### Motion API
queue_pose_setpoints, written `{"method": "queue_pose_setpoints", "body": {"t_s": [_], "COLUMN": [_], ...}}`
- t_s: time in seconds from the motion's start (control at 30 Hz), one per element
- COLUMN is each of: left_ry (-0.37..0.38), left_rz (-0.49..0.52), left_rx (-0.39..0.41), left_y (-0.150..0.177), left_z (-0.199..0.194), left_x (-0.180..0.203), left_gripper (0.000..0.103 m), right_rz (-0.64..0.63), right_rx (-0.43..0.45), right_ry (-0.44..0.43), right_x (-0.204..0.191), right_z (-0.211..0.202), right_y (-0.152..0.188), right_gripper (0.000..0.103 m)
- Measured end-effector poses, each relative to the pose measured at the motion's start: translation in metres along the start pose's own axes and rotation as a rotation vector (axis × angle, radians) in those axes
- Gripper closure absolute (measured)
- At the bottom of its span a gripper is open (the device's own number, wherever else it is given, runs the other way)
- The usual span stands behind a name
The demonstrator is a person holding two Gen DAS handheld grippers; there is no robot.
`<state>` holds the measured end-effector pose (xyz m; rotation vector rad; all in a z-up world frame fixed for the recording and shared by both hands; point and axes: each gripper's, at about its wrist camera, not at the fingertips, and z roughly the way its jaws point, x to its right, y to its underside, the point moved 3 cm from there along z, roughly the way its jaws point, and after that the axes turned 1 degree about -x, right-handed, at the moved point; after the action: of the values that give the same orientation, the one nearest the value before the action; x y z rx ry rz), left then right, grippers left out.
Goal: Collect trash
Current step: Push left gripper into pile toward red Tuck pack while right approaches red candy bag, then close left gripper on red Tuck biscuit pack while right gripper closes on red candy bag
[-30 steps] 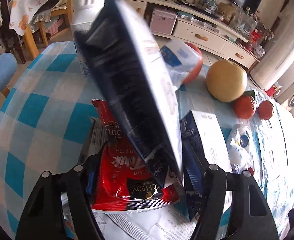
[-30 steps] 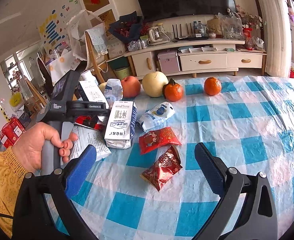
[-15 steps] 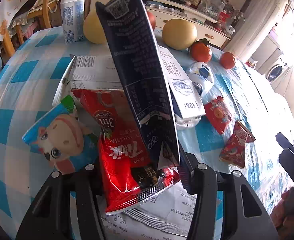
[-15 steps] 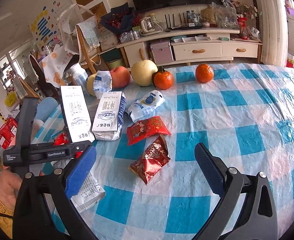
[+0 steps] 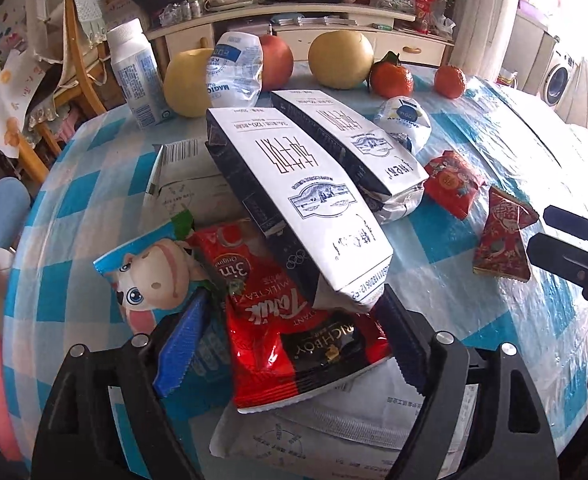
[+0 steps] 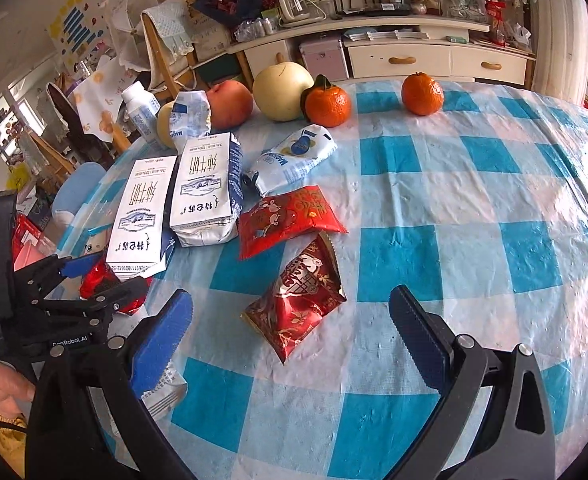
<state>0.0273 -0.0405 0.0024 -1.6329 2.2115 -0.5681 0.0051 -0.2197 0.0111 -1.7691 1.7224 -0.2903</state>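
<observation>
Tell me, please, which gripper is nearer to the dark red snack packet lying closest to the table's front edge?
Right. The right gripper frames the dark red snack packet just ahead of its open fingers; the left gripper, jaws opening, sits over the trash pile beside it.

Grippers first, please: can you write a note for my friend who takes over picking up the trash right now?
Left gripper: jaws opening, a milk carton lies loose between them on the trash pile, atop the red milk tea packet.
Right gripper: open, empty, hovering over a dark red snack packet.
Done: one carton dropped on the pile.
Left: second carton, two red packets, crumpled white-blue wrapper.
</observation>
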Motion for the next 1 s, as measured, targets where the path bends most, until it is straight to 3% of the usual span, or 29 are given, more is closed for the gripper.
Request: {"method": "queue_pose_setpoints", "body": {"t_s": [0.17,0.4,0.53,0.6,0.67,0.77,0.83,0.93,1.0], "left_ry": [-0.009,0.031,0.031,0.034,0.043,0.042,0.046,0.042,0.016], "left_rz": [0.007,0.0,-0.014,-0.016,-0.013,-0.003,0.008,0.021,0.024], "left_rx": [0.025,0.049,0.066,0.07,0.067,0.063,0.059,0.058,0.06], "left_y": [0.003,0.012,0.017,0.02,0.023,0.028,0.031,0.036,0.037], "left_z": [-0.001,-0.004,-0.006,-0.008,-0.011,-0.016,-0.02,-0.027,-0.029], "left_x": [-0.013,-0.014,-0.015,-0.016,-0.018,-0.023,-0.026,-0.03,-0.032], "left_gripper": [0.02,0.04,0.042,0.043,0.043,0.043,0.042,0.04,0.029], "right_rz": [-0.008,-0.014,-0.055,-0.072,-0.1,-0.102,-0.099,-0.099,-0.096], "right_rx": [0.011,-0.068,-0.068,-0.063,-0.052,-0.043,-0.041,-0.042,-0.042], "right_ry": [0.028,0.087,0.125,0.15,0.188,0.187,0.18,0.17,0.163], "right_x": [0.001,0.004,0.002,0.0,-0.001,0.001,0.002,0.001,0.0], "right_z": [0.011,0.035,0.036,0.035,0.034,0.031,0.028,0.027,0.026], "right_y": [-0.01,-0.006,-0.002,0.0,0.001,0.001,0.002,0.004,0.005], "right_gripper": [0.004,0.004,0.005,0.01,0.029,0.044,0.05,0.05,0.051]}}
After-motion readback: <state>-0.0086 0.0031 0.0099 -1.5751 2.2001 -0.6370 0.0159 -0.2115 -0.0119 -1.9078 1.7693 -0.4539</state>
